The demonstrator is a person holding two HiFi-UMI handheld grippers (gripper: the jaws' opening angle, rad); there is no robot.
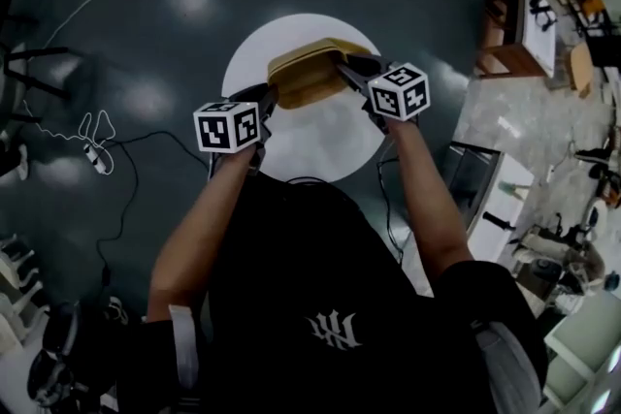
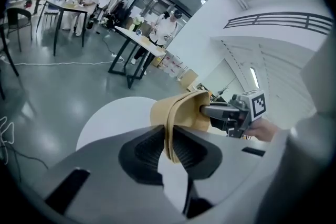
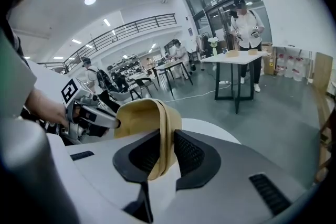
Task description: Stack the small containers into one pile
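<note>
Tan shallow containers [image 1: 309, 73], which look like two nested one in the other, hang tilted over the round white table [image 1: 325, 145]. Each gripper holds them by one side. My left gripper [image 1: 265, 102] is shut on the containers' near-left rim; in the left gripper view its dark pads press both sides of the thin tan wall [image 2: 170, 134]. My right gripper [image 1: 352, 73] is shut on the right rim, where its pads clamp the tan wall [image 3: 164, 134]. Each gripper view shows the other gripper across the containers.
The white table [image 2: 113, 118] stands on a dark grey floor. A white cable and plug strip [image 1: 97, 155] lie on the floor at the left. Desks and clutter [image 1: 529, 15] fill the right side. People stand at tables [image 3: 239, 57] in the background.
</note>
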